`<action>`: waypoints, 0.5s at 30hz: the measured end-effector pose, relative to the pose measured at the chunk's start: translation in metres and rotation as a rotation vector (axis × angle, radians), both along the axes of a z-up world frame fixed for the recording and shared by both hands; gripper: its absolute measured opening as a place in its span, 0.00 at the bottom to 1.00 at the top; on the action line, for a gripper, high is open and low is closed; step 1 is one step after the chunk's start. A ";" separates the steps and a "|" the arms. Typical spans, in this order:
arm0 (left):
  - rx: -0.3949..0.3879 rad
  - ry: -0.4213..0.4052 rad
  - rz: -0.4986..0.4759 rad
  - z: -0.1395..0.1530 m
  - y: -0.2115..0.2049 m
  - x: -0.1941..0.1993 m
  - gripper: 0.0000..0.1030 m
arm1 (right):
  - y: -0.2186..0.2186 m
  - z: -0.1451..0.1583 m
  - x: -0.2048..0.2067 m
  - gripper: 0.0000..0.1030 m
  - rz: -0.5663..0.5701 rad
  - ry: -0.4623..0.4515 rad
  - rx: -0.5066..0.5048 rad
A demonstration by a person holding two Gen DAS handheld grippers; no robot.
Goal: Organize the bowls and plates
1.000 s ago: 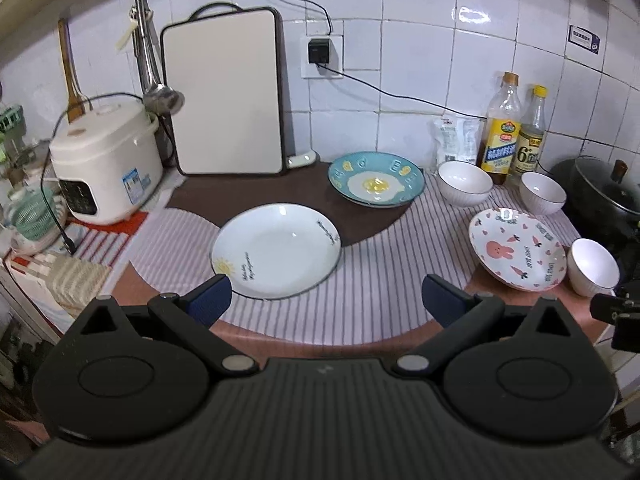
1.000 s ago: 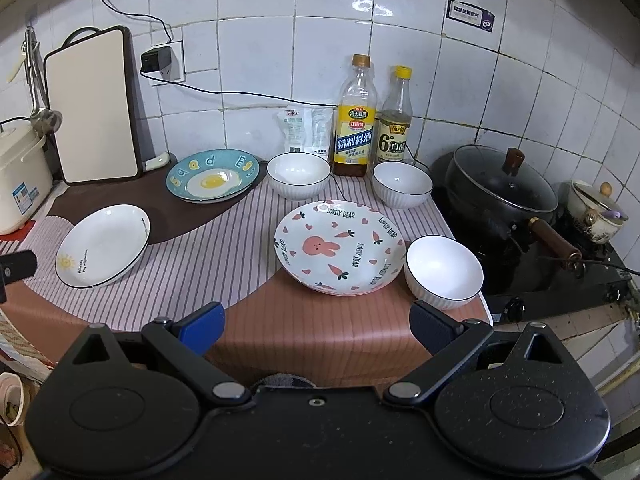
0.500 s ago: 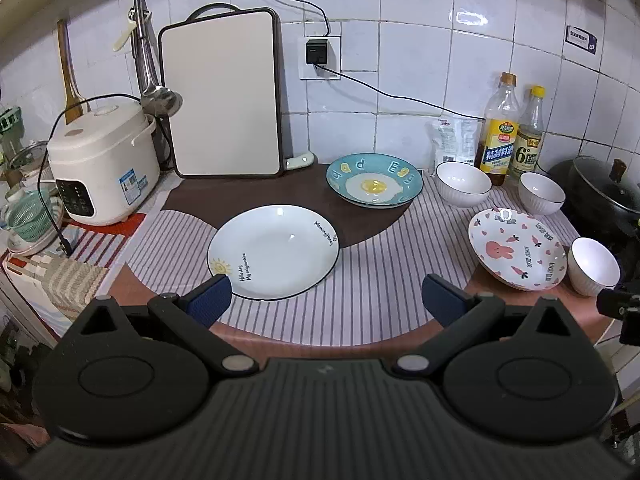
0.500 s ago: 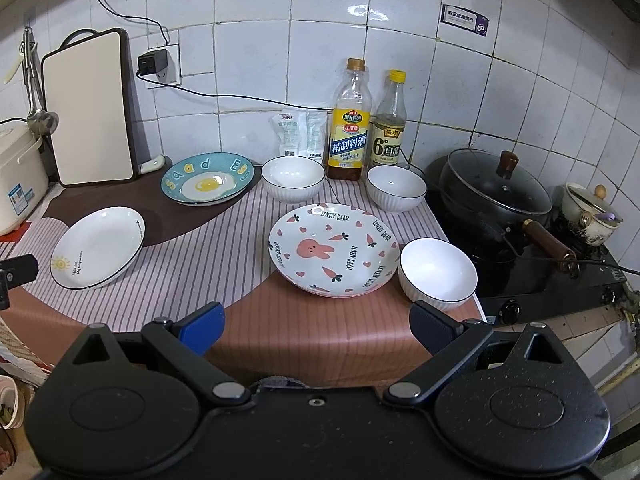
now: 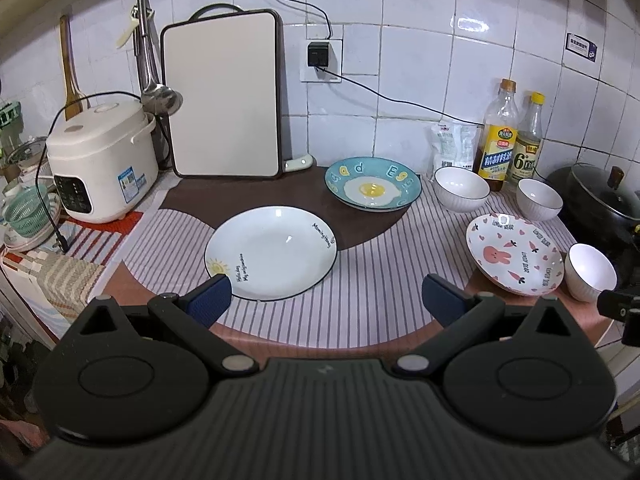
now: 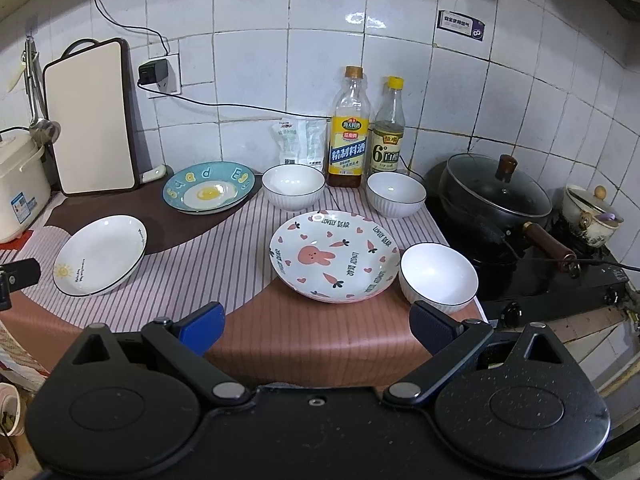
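At twelve o'clock of the empty, wide-apart left tongs [image 5: 324, 300] and right tongs [image 6: 316, 326], the glazed white ceramic plate [image 5: 271, 253] and pink rabbit-print ceramic plate [image 6: 334, 256] look stiff, slippery and breakable, best pinched at the rim.

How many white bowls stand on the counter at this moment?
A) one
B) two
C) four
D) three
D: the right wrist view shows three, a bowl in front of the bag, a second bowl by the bottles, and a third bowl beside the rabbit plate.
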State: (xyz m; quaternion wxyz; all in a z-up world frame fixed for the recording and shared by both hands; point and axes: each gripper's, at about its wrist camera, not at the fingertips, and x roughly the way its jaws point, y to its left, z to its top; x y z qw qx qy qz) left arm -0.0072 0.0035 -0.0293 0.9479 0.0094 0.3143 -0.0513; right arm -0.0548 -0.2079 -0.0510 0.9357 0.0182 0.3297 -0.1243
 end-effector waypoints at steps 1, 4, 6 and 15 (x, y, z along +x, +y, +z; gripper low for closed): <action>-0.003 0.003 0.000 0.000 0.000 0.000 1.00 | 0.000 0.000 0.000 0.97 -0.001 0.002 -0.004; -0.005 0.010 -0.002 -0.001 0.001 0.001 1.00 | 0.000 -0.001 0.001 0.97 -0.005 0.006 -0.013; -0.004 0.012 -0.003 -0.002 0.001 0.001 1.00 | 0.000 -0.001 0.001 0.97 -0.006 0.008 -0.010; 0.001 0.016 -0.008 -0.004 0.001 0.001 1.00 | 0.000 -0.004 0.002 0.97 -0.003 0.018 -0.008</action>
